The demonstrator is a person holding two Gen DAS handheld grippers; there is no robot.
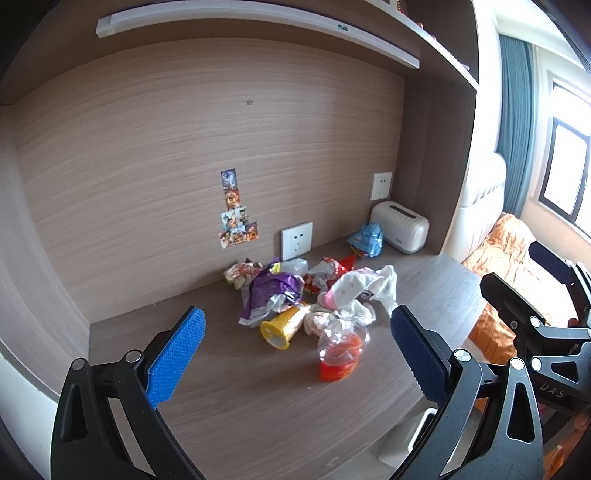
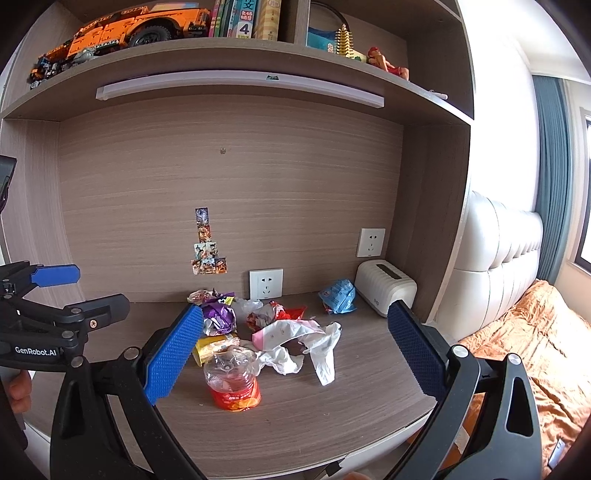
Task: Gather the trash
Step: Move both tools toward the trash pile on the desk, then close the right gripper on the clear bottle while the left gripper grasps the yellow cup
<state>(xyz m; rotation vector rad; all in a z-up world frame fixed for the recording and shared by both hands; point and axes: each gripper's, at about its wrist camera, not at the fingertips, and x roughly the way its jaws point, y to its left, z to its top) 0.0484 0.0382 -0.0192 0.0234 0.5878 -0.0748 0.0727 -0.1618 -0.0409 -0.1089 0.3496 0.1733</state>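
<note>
A heap of trash lies on the wooden desk: a crushed clear bottle with a red label at the front, a yellow tube, a purple wrapper, a red wrapper, white and pink crumpled plastic, and a blue bag further back. My left gripper is open, hanging short of the pile with nothing between its fingers. My right gripper is open too, above the desk's front edge.
A white ribbed box stands at the desk's back right corner. Two wall sockets and stickers sit on the back panel. Shelves with toys and books hang overhead. An orange-covered bed lies to the right.
</note>
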